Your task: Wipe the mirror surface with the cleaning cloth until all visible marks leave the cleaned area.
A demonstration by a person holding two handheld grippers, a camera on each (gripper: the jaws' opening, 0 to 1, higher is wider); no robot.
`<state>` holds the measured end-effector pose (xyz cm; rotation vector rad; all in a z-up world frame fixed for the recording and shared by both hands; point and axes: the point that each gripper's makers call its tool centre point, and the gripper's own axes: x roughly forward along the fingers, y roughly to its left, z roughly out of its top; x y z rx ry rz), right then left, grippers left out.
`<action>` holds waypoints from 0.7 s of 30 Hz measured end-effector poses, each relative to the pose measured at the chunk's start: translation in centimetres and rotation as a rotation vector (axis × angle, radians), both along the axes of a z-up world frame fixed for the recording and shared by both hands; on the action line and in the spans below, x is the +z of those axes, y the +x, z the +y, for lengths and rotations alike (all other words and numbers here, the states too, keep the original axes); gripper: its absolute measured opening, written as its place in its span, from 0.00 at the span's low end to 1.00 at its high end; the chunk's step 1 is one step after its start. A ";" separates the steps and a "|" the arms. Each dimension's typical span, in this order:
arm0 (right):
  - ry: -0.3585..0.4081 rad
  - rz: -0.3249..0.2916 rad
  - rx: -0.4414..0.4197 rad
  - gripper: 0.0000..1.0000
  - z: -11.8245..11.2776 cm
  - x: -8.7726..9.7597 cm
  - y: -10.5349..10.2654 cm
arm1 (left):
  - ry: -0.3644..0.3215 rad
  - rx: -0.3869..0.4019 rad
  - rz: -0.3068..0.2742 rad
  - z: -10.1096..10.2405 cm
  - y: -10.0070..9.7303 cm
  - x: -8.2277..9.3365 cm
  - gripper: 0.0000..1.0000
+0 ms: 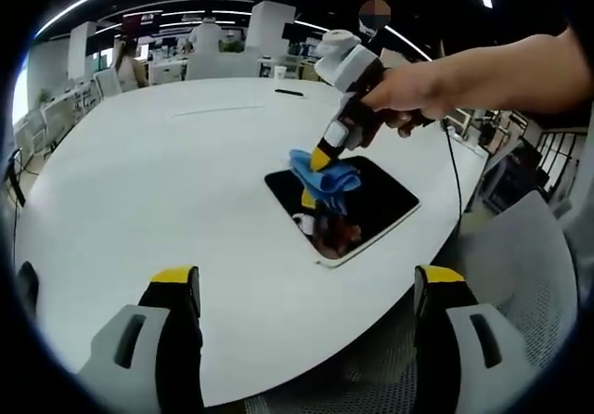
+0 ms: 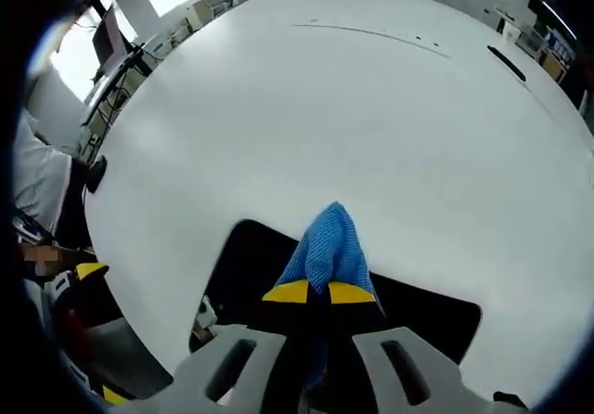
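With the right claw (image 2: 311,292) clamped on the crumpled blue cleaning cloth (image 1: 324,176) atop the dark rectangular mirror (image 1: 385,200) near the white tabletop's (image 1: 167,173) edge, and the left claw (image 1: 306,289) gaping idle, hard strokes could slide the unsteadied mirror off.

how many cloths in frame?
1. The blue cloth is shut in the right gripper and sits on the mirror near its far-left edge, on the white table. Another could hide under the gripper.
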<state>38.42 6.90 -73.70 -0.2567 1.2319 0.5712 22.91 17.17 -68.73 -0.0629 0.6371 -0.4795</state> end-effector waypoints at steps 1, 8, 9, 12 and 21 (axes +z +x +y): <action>0.002 0.001 -0.001 0.00 0.0 -0.1 0.0 | 0.001 0.000 0.001 0.0 0.0 0.0 0.95; 0.010 0.012 -0.008 0.00 -0.1 0.1 -1.5 | 0.007 -0.004 0.003 0.0 -0.1 -0.1 0.94; 0.010 0.013 -0.007 0.00 -0.1 0.0 -1.7 | 0.007 -0.004 0.003 0.0 -0.1 -0.1 0.94; 0.010 0.014 -0.002 0.00 0.0 -0.2 -2.3 | 0.009 -0.005 0.001 0.0 -0.2 0.0 0.94; 0.023 0.015 0.000 0.00 -0.1 -0.4 -4.9 | 0.013 -0.008 -0.002 0.1 -0.1 -0.1 0.93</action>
